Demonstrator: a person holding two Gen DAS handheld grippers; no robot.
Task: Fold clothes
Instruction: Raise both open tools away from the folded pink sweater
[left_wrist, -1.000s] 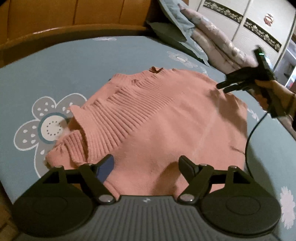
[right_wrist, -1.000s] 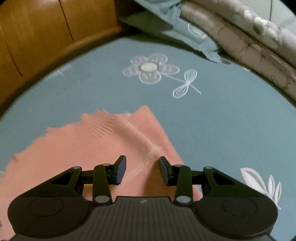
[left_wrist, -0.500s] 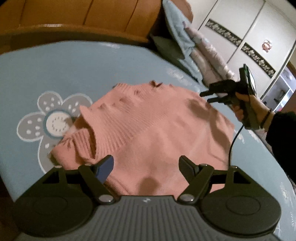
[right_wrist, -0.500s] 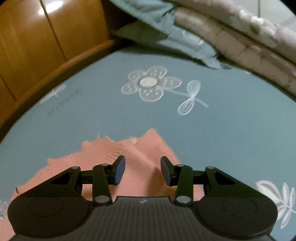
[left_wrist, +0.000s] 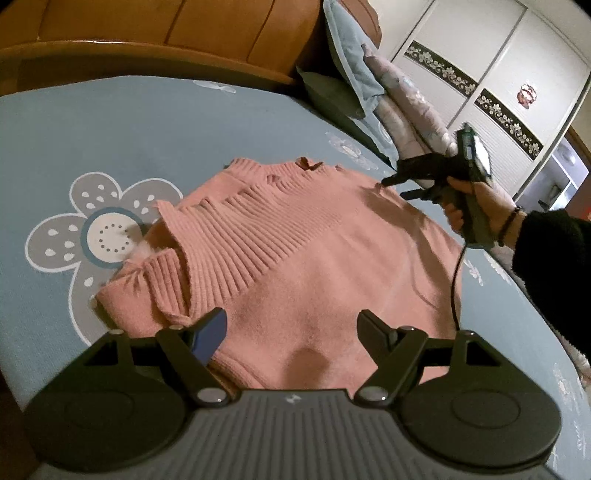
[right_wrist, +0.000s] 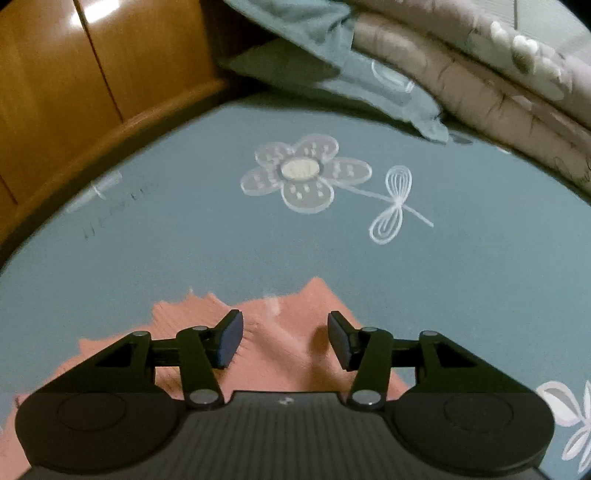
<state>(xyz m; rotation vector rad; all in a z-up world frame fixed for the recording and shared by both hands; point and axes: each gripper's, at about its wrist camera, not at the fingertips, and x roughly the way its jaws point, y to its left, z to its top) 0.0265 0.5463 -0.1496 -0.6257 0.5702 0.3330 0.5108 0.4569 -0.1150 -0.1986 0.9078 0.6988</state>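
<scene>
Both grippers hover over the pink sweater (left_wrist: 314, 251) lying flat on the bed (left_wrist: 129, 129). Left gripper (left_wrist: 291, 328) stays wide apart, empty; right gripper (right_wrist: 285, 339) jaws opening, wider than a second ago, nothing pinched.

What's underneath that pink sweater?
The pink sweater lies on a blue bedsheet. A grey printed flower shows at its edge, partly covered; anything else beneath is hidden.

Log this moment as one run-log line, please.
pink sweater flat on bed sheet | left gripper open, empty | right gripper opening over far corner, nothing held
</scene>
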